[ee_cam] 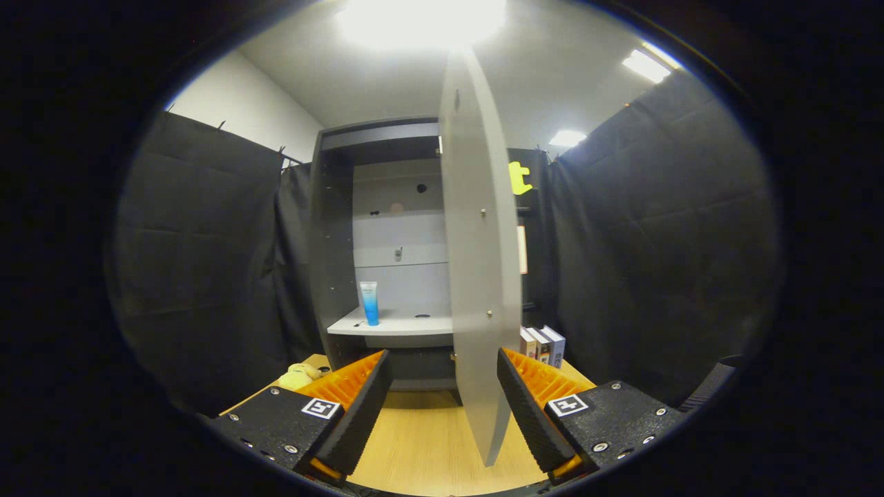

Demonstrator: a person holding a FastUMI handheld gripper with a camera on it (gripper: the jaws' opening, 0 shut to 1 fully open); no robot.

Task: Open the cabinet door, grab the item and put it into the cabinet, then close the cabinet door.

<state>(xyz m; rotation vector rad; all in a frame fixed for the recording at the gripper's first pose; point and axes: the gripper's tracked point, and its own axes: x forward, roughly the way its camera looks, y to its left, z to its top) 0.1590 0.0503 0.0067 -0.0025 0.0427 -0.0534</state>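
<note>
The grey cabinet (338, 228) stands on the wooden table ahead of me with its door (480, 262) swung open, edge-on toward me. The door's lower edge hangs between my fingers, nearer the right finger (528, 407), and I cannot tell whether it touches. A blue and white tube (370, 302) stands upright on the cabinet's shelf (394, 323), beyond the left finger. My gripper (442, 400) is open, with nothing pressed between its fingers.
A yellow soft toy (300, 376) lies on the wooden table (421, 442) left of the cabinet's base, beyond the left finger. Several books (542, 344) stand upright right of the door. Black cloth walls close in on both sides.
</note>
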